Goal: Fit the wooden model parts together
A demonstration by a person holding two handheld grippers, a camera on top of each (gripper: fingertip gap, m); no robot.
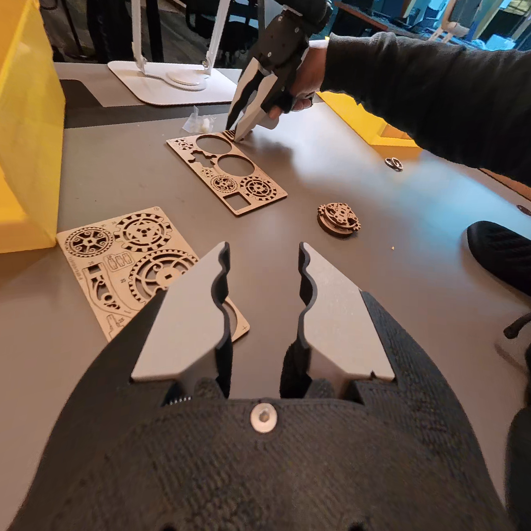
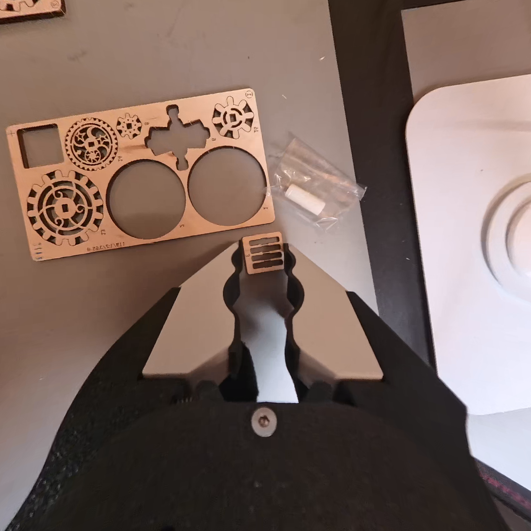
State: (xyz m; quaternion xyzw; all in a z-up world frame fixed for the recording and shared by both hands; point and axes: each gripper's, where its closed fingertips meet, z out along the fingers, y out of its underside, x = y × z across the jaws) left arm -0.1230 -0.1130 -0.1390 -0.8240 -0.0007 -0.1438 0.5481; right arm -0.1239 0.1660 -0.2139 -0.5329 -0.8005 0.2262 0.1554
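Observation:
My right gripper (image 2: 261, 247) is shut on a small slotted wooden square (image 2: 264, 253), held just above the grey table beside a wooden parts sheet (image 2: 198, 112) with two round holes and several gears. In the left wrist view the right gripper (image 1: 237, 133) stands with its tips down at the far corner of that sheet (image 1: 240, 151), with the slotted square (image 1: 229, 134) at its tips. My left gripper (image 1: 264, 250) is open and empty above the table. A second sheet (image 1: 120, 255) of gear parts lies under its left finger. A dark assembled gear piece (image 1: 339, 219) lies to the right.
A yellow bin (image 1: 26, 143) stands at the left and a white lamp base (image 1: 172, 83) at the back. A small clear bag (image 2: 313, 186) with a white piece lies by the sheet. Small rings (image 1: 393, 163) lie at the far right, and a black chair (image 1: 500, 255) is at the table's right edge. Tip to tip, the grippers are about 30 cm apart. My left gripper's tips are some 15 cm from the dark assembled gear piece (image 1: 339, 219).

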